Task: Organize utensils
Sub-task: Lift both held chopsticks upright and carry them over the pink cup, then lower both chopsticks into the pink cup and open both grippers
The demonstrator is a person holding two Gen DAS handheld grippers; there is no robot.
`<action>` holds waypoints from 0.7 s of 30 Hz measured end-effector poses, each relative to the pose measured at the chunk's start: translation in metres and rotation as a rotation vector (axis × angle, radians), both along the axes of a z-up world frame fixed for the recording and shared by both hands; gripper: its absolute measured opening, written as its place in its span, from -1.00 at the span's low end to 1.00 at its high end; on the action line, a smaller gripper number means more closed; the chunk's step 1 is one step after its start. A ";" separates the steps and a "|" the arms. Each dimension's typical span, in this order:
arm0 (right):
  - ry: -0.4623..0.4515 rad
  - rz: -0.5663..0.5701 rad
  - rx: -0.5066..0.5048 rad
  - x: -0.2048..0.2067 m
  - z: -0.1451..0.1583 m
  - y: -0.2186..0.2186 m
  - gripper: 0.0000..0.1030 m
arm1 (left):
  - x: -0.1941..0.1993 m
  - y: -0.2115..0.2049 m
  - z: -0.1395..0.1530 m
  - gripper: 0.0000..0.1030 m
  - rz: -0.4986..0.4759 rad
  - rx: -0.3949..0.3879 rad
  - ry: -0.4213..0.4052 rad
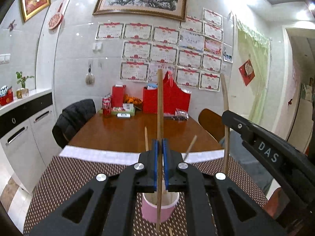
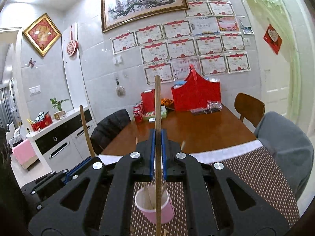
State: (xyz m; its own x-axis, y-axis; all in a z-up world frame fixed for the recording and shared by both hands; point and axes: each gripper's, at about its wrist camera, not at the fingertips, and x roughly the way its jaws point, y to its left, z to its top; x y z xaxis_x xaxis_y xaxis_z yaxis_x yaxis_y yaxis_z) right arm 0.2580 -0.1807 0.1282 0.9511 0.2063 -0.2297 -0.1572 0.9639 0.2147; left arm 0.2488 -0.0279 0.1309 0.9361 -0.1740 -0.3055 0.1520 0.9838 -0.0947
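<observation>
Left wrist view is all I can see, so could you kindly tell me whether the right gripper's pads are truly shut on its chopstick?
Observer: Yes. The right gripper is shut on an upright chopstick, clamped between both blue pads.
Operator: Thank you. My own gripper hides most of the pink cup; is anything in it?
Observer: The pink cup already has at least two chopsticks leaning inside.
</observation>
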 end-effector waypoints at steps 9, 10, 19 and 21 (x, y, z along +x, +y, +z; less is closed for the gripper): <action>-0.057 0.012 -0.009 0.039 0.010 0.014 -0.88 | 0.041 0.001 0.007 -0.88 0.001 0.000 -0.027; -0.060 0.021 -0.016 0.044 0.009 0.017 -0.87 | 0.046 0.002 0.007 -0.88 0.001 -0.001 -0.029; -0.047 0.037 -0.016 0.079 -0.007 0.027 -0.87 | 0.079 0.007 -0.006 -0.88 0.011 0.017 -0.009; -0.032 0.045 -0.024 0.084 -0.012 0.029 -0.87 | 0.085 0.007 -0.013 -0.88 0.010 0.022 0.002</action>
